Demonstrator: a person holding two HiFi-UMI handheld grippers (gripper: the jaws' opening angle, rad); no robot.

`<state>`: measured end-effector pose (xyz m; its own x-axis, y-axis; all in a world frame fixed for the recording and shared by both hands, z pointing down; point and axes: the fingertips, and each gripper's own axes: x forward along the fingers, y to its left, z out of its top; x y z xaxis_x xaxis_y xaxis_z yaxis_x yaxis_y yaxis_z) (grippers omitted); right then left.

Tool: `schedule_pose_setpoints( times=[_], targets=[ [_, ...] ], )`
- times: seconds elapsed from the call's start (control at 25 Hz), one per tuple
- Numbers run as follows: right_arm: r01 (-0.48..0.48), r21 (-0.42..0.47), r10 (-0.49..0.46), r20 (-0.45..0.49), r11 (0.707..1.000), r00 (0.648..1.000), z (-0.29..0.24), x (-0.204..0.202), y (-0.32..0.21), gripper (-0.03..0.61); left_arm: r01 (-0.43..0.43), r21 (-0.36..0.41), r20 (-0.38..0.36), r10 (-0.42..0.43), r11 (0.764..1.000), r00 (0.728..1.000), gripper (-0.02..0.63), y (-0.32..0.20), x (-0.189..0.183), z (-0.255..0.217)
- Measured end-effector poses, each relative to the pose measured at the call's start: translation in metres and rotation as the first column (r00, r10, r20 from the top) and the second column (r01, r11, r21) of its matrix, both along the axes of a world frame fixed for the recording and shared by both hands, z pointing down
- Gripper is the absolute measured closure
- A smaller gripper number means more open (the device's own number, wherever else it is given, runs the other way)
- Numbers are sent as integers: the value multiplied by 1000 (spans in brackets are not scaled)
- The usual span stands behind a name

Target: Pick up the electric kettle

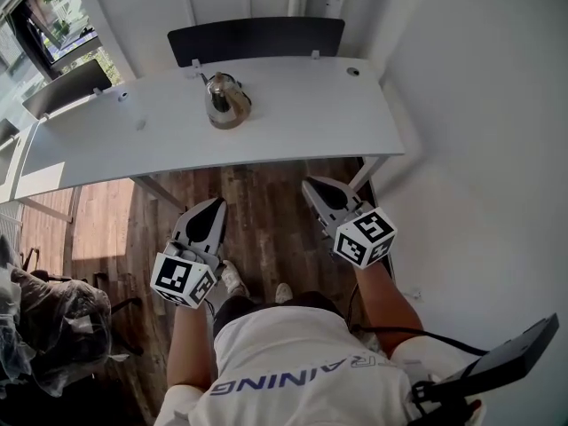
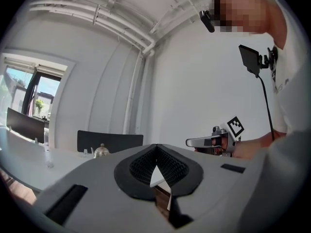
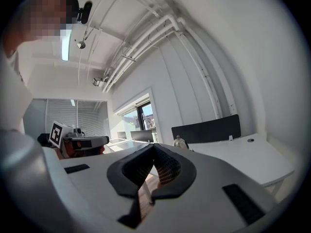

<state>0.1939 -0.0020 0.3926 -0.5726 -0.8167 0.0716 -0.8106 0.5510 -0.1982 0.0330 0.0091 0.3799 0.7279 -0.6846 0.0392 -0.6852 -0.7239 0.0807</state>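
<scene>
The table (image 1: pixel 355 114) fills the upper half of the head view, and the kettle (image 1: pixel 227 102) stands on it, upper centre-left. It looks like polished metal: stiff, slippery and perhaps heavy with water, so I'd take it by the handle. My left tongs (image 1: pixel 213 207) and right tongs (image 1: pixel 312 186) sit lower centre, well apart from it, both pressed together and empty.

White desk (image 1: pixel 311 114), black panel behind it (image 1: pixel 257 38), wood floor (image 1: pixel 266 204), window at left (image 1: pixel 58 11)
</scene>
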Motion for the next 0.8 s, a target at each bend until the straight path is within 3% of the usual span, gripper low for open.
schedule_pose_setpoints(
  times=[0.4, 0.8],
  targets=[
    [-6, -13, 6, -42, 1000, 999, 6, -32, -58, 574, -6, -22, -43, 5, 1000, 999, 601, -62, -33, 15],
    [-27, -47, 24, -56, 999, 998, 19, -103, -185, 574, -21, -52, -53, 18, 998, 998, 601, -194, -103, 33]
  ],
)
